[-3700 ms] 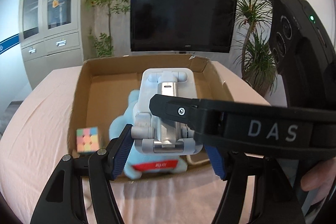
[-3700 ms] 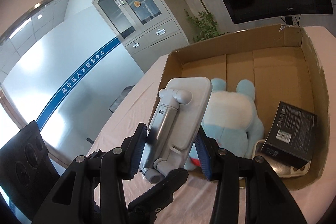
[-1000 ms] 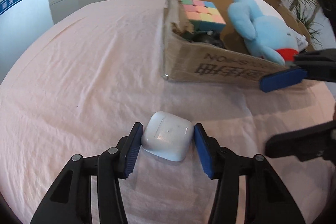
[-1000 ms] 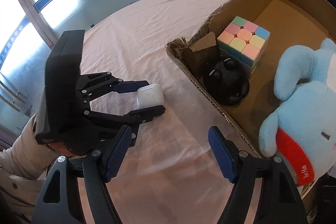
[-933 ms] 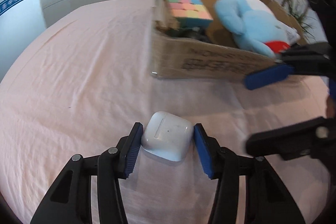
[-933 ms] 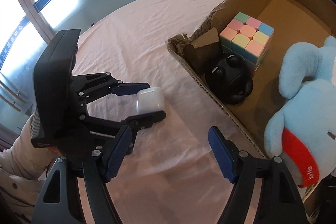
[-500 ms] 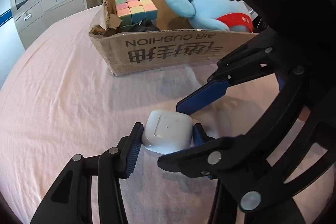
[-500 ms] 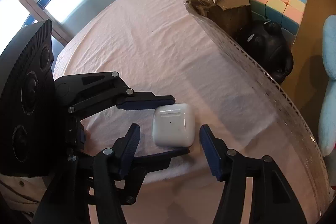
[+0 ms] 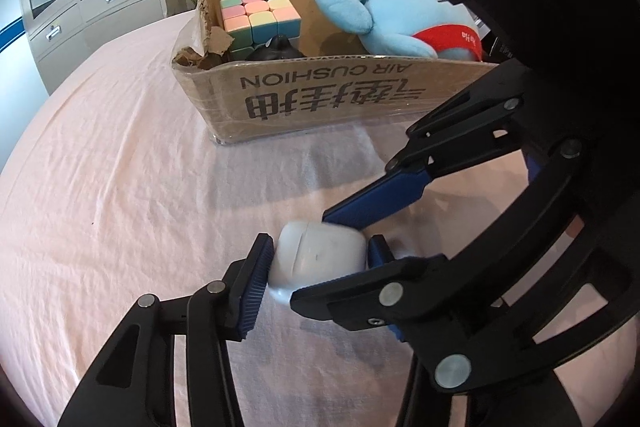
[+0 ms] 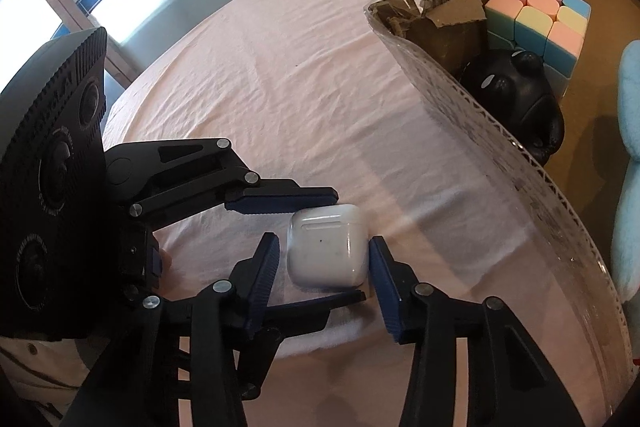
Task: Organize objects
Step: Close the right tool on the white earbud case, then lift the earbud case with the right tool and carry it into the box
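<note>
The white earbud case [image 10: 327,246], a small glossy rounded box with a thin lid seam near its top edge and a tiny dark dot on its face, lies just below the middle of the right wrist picture, on the pink tablecloth [image 10: 280,75] and not yet in the cardboard box [image 10: 500,131]; in the left wrist picture it [image 9: 320,254] sits low and centre, slightly blurred. The left gripper [image 9: 318,259] has its blue pads pressed against two opposite sides of the case, so it holds it. The right gripper [image 10: 323,267] straddles the same case crosswise; its jaws have just been closing, with the case between them, and in its own picture a sliver of gap shows on either side, so I judge it is not yet gripping, though from the left wrist view one blue pad looks to be touching the top edge. This reads as a handover or a two-handed steadying, about midway through the step. Much of the sorting seems done: in the box, at the upper right of the right wrist picture, rest a pastel puzzle cube [image 10: 538,17], a black rounded object [image 10: 516,99] and a blue plush toy [image 9: 396,15] with a red band. What is left, as far as can be seen, is lifting the case over the box wall, which stands near it to the right, and setting it inside.
</note>
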